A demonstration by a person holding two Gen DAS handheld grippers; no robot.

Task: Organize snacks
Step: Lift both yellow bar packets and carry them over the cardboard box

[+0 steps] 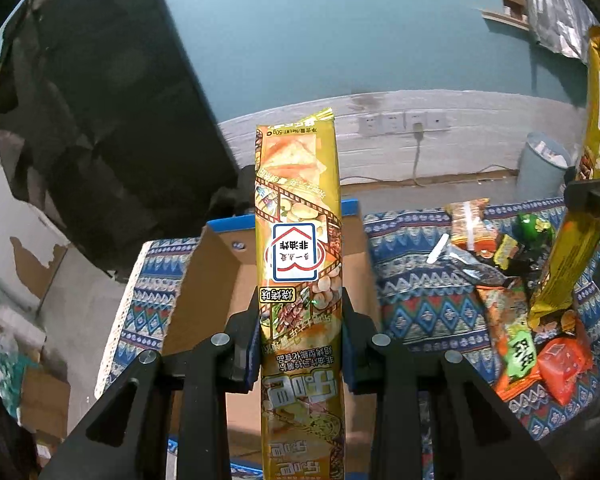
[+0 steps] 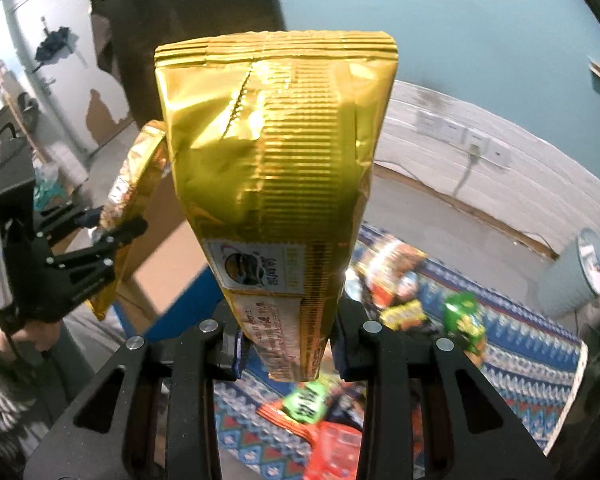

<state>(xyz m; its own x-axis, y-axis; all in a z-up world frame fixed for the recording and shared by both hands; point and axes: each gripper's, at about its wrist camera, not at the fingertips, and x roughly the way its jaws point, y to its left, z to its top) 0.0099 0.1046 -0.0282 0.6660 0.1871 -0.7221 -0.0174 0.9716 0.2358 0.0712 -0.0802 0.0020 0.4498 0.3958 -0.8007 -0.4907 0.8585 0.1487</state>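
- Two hand-held grippers: the left hand-held gripper (image 1: 300, 344) and the right hand-held gripper (image 2: 288, 344)
- Two gold snack bags held up: a long printed gold bag (image 1: 298, 248) and a wide plain gold bag (image 2: 276, 152)
- One cardboard box (image 1: 216, 280)
- One patterned cloth (image 1: 416, 280) on the desk
- One loose pile of snack packets (image 1: 508, 280), too jumbled to count exactly
- One grey bin (image 1: 542, 166)

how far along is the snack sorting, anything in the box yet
Nothing visible in the cardboard box yet; its visible floor looks bare. In hand: left gripper clamps a yellow snack packet; right gripper clamps a gold bag. Left: the snack pile on the patterned cloth.
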